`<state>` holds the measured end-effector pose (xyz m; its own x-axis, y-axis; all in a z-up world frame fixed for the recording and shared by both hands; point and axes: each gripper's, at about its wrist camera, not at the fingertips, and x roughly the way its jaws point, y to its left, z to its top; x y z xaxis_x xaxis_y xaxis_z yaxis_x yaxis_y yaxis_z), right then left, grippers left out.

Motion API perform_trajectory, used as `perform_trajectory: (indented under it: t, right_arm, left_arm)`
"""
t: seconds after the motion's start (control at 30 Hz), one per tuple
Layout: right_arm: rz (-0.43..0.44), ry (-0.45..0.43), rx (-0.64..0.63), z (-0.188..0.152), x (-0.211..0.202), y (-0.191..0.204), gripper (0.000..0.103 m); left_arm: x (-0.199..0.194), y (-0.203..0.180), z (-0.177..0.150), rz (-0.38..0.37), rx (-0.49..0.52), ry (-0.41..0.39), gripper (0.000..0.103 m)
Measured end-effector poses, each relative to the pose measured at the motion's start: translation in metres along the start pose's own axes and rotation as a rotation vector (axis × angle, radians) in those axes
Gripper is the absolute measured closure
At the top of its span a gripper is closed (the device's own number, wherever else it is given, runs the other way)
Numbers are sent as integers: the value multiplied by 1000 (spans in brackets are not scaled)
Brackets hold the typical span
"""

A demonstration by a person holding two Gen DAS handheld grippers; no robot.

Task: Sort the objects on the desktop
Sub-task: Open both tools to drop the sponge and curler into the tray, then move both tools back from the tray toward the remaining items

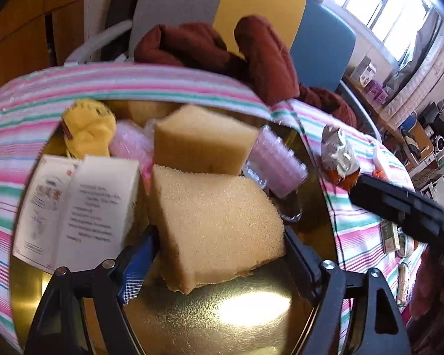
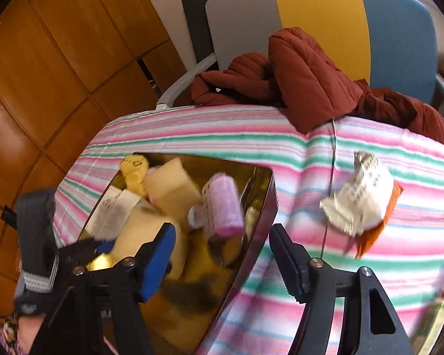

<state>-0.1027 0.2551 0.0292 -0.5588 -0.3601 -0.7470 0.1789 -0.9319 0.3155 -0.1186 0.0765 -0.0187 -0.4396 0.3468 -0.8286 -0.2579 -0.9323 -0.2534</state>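
Gold tin (image 1: pixel 251 319) on the striped cloth (image 1: pixel 133 80), half filled with sorted oddments.

No brand can be made out: the white leaflet (image 1: pixel 83 207) at 9 o'clock in the tin carries lines of print too blurred to read, and the crumpled snack packet (image 2: pixel 361 198) on the cloth outside the tin, at 3 o'clock, shows only unreadable marks. Inside the tin lie two tan sponges, the near sponge (image 1: pixel 216 224) and the far sponge (image 1: pixel 201 139), a pink hair roller (image 1: pixel 278 162) at 2 o'clock, and a yellow soft toy (image 1: pixel 88 127) at 11 o'clock. The left gripper (image 1: pixel 219 251) stands released, its jaws spread wide either side of the near sponge without squeezing it. The right gripper (image 2: pixel 222 251) hangs parted and empty over the tin's right rim.
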Motion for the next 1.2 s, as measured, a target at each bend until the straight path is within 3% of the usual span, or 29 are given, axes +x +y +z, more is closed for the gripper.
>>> perform_trajectory:
  t: [0.07, 0.23, 0.33, 0.4, 0.53, 0.73, 0.83, 1.07, 1.2]
  right_arm:
    - [9, -15, -2, -7, -8, 1, 36]
    - [38, -32, 34, -18, -22, -2, 35]
    - [38, -33, 25, -25, -30, -3, 35]
    - [30, -41, 26, -30, -38, -7, 35]
    - [-1, -77, 42, -39, -65, -26, 35]
    - [-137, -95, 99, -61, -102, -79, 32]
    - [-204, -98, 155, -78, -116, -111, 31]
    - [-406, -170, 348, -106, -156, -177, 31]
    - [-473, -199, 508, -116, -179, -217, 31]
  left_arm:
    - [-3, -2, 5, 14, 11, -9, 18]
    - [2, 0, 9, 28, 40, 67, 18]
    - [0, 0, 11, 72, 64, 91, 18]
    - [-9, 2, 13, 66, 44, 55, 18]
    - [-41, 17, 13, -17, -83, -65, 18]
    - [-61, 7, 1, -87, -112, -135, 18]
    - [-62, -13, -8, -160, -91, -142, 18]
    - [-53, -92, -32, -295, 77, -86, 18]
    - [-47, -135, -46, -311, 203, -60, 18]
